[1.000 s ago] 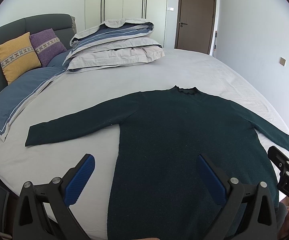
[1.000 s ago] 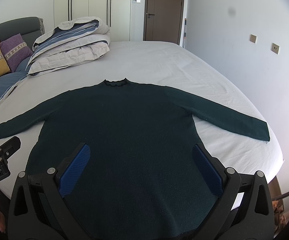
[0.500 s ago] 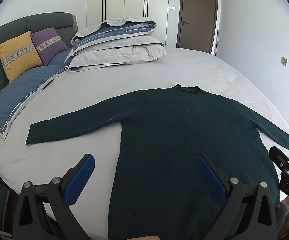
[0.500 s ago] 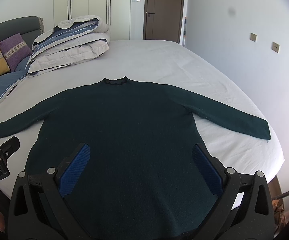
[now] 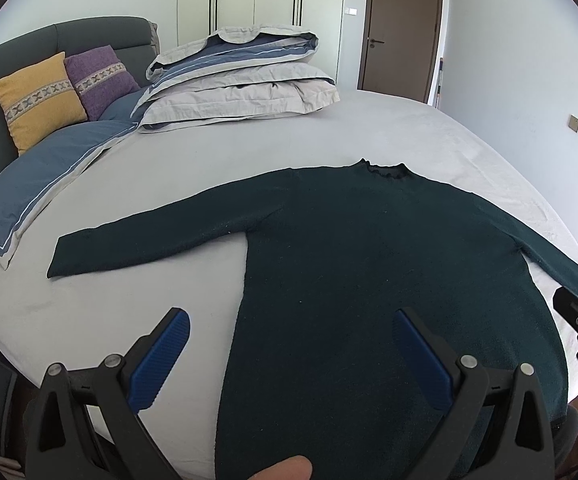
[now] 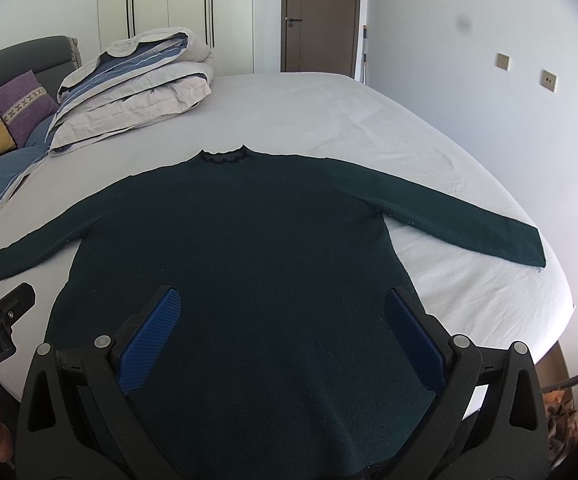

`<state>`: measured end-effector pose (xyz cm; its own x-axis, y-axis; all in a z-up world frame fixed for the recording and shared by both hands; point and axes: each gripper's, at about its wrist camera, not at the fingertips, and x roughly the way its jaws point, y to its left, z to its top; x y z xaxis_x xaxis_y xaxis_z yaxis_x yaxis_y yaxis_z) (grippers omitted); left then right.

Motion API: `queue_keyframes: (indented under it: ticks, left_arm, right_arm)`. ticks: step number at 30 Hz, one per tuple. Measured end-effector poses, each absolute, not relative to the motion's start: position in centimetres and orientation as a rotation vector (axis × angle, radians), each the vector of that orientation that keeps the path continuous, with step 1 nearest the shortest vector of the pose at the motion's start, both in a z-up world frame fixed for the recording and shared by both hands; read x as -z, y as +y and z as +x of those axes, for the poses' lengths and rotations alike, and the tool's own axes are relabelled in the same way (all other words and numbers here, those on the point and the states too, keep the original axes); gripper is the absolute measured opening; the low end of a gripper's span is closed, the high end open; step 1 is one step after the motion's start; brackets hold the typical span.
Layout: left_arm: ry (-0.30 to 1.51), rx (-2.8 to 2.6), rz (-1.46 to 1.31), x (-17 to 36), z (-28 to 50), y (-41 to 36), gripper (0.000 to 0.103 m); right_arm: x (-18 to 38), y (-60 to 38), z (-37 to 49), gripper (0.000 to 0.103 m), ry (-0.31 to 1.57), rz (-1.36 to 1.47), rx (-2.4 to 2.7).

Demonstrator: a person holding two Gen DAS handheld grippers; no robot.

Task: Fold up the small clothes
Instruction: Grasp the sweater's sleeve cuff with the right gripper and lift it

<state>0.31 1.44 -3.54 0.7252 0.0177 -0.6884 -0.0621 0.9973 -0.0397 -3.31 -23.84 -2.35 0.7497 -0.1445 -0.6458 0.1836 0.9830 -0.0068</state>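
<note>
I hold my left gripper and right gripper spread apart, gripping nothing, above the hem so either can pinch it. The sweater lies flat on the bed, collar at twelve o'clock, sleeves outspread for folding.

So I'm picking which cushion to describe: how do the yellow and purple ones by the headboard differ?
The yellow cushion sits nearer the camera and partly overlaps the purple cushion behind it. Yellow's band is pale beige; purple's looks lighter lilac. Both lean on the headboard and carry a cross-stitch band.
</note>
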Motion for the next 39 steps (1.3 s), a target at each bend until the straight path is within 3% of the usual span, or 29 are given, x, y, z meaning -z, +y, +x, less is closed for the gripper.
queue_keyframes:
  ticks: [4,10,12,14,16,21,24,27,29,32,39]
  left_arm:
    - [0.790,-0.033,-0.036,4.4,1.4,1.5,0.103]
    - [0.862,0.042,-0.122,5.8,3.9,2.3,0.103]
    - [0.870,0.059,-0.153,6.4,4.6,2.4,0.103]
    - [0.850,0.069,-0.161,6.8,5.3,2.2,0.103]
    - [0.854,0.070,-0.148,7.1,5.9,1.7,0.103]
    - [0.907,0.065,-0.121,7.8,7.7,0.1,0.103]
    - [0.921,0.052,-0.101,8.3,8.7,-0.6,0.103]
    - [0.948,0.082,-0.145,8.9,9.5,-0.6,0.101]
    - [0.970,0.102,-0.187,9.3,10.0,-0.3,0.096]
    - [0.994,0.116,-0.238,10.0,10.6,0.5,0.089]
    - [1.005,0.188,-0.432,11.2,11.7,2.8,0.078]
  right_arm:
    - [2.5,-28.0,-2.7,0.103,0.671,0.132,0.202]
    - [5.6,-46.0,-1.9,0.102,0.646,0.539,0.386]
    - [7.3,-52.3,-2.6,0.094,0.628,0.689,0.465]
    - [9.1,-57.4,-3.3,0.079,0.615,0.815,0.515]
    - [11.1,-61.8,-4.0,0.072,0.609,0.926,0.555]
    - [14.0,-67.9,-4.5,0.062,0.535,1.072,0.578]
    - [14.4,-69.5,-3.5,0.061,0.497,1.085,0.566]
    - [15.4,-71.8,-1.7,0.044,0.485,1.105,0.557]
    - [16.0,-72.7,-0.8,0.023,0.488,1.123,0.568]
    - [14.9,-73.5,1.7,0.009,0.518,1.079,0.584]
    - [6.6,-67.1,12.3,0.007,0.562,0.818,0.434]
